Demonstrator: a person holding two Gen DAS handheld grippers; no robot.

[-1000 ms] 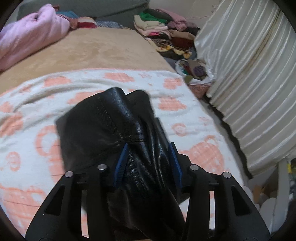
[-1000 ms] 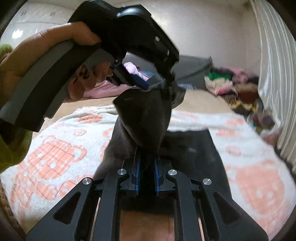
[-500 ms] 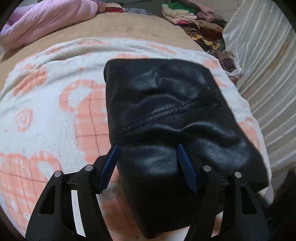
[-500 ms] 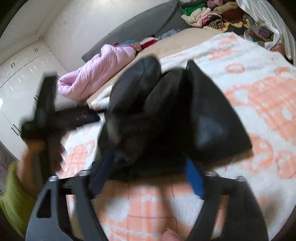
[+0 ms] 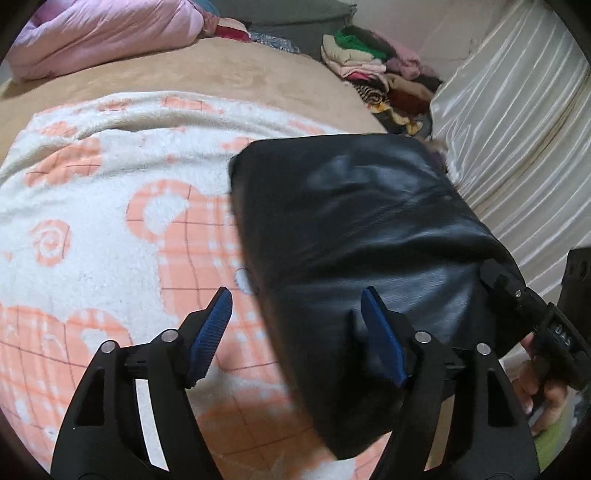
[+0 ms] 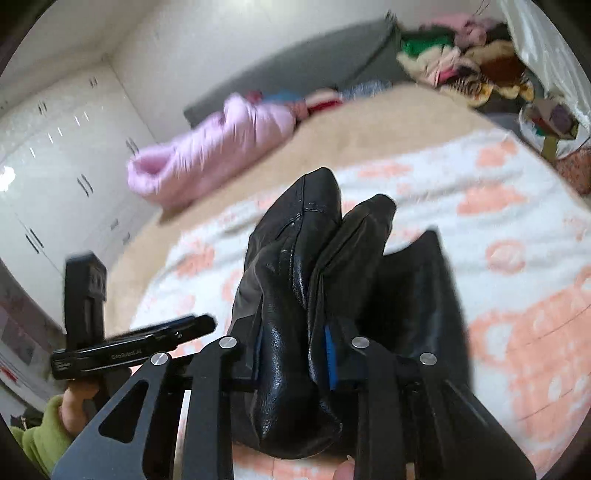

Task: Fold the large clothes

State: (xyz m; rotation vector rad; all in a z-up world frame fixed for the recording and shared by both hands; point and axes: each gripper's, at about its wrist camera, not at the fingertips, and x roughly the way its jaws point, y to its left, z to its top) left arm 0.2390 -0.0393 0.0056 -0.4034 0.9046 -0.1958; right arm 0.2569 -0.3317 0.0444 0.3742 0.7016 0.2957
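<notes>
A black leather garment (image 5: 351, 221) lies folded on the white and orange blanket (image 5: 92, 221). My left gripper (image 5: 297, 328) hovers over its near left edge, jaws opening, with nothing pressed between the blue pads. In the right wrist view my right gripper (image 6: 294, 354) is closing on a bunch of upright folds of the garment (image 6: 288, 295), which fills the gap between its pads. One of the right gripper's fingers (image 5: 506, 284) shows at the garment's right side. A hand in a green sleeve holds the left gripper (image 6: 129, 347) at the lower left.
A pink quilt (image 5: 103, 33) lies at the far end of the tan bed sheet (image 5: 221, 74). Stacked clothes (image 5: 369, 62) sit in the far right corner beside a cream curtain (image 5: 517, 129). White wardrobe doors (image 6: 55, 166) stand on the left.
The left gripper let go of the garment, opened wider and sank toward its left edge. The right gripper opened, swung round and closed again on bunched folds.
</notes>
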